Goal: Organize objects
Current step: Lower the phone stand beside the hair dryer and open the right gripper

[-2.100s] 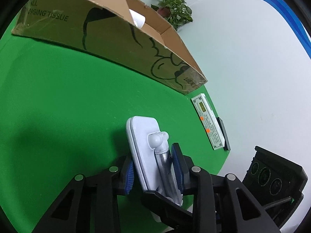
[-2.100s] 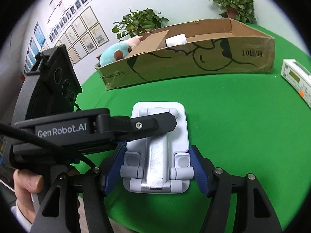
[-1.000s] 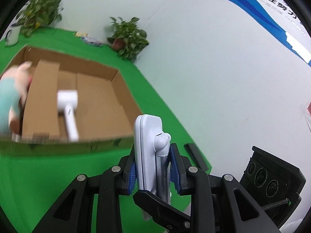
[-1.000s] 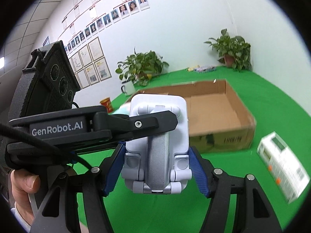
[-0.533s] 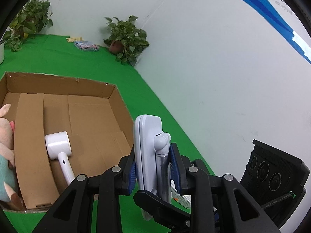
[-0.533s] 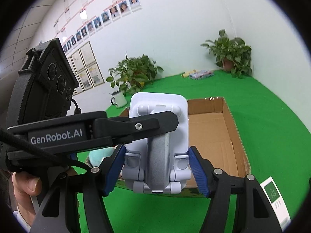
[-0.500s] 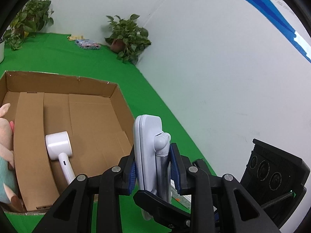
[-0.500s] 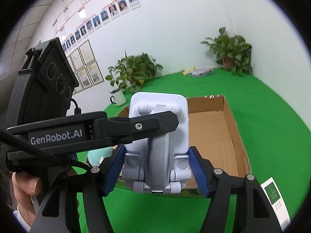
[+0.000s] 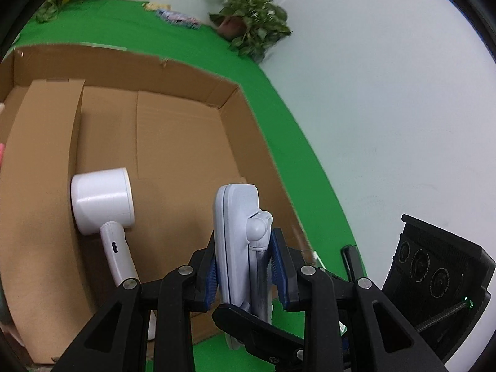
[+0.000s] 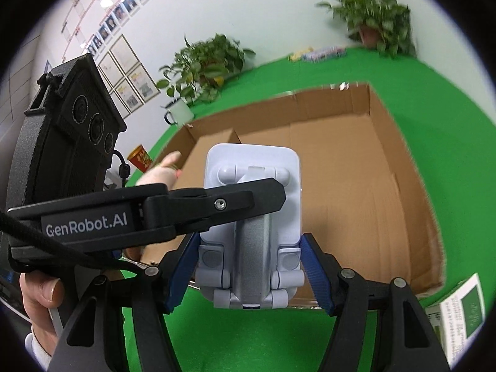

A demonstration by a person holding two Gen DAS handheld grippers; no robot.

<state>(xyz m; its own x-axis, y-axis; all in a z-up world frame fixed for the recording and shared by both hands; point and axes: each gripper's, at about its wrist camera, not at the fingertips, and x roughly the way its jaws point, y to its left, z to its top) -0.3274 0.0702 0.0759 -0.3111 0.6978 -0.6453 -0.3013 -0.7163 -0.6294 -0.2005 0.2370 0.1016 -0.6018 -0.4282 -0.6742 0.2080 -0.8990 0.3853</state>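
Note:
Both grippers hold one folded white and grey phone stand (image 9: 238,241) in the air, over the near edge of an open cardboard box (image 9: 173,71). My left gripper (image 9: 245,266) is shut on its thin sides. My right gripper (image 10: 248,276) is shut on its wide base; the stand (image 10: 252,217) fills the middle of that view, with the left gripper's black finger across it. A white handheld device with a round head (image 9: 104,204) lies inside the box at the left. A plush toy's pink part (image 10: 161,172) shows at the box's left end.
The box (image 10: 356,170) stands on a green table (image 10: 418,86). A white and green carton (image 10: 462,313) lies right of the box. A black flat item (image 9: 352,262) lies near it. Potted plants (image 9: 251,31) and a white mug (image 10: 178,113) stand at the table's far edge.
Both grippers have carried the stand forward and lower toward the box, so the box looks larger and nearer. The grip on the stand has not changed.

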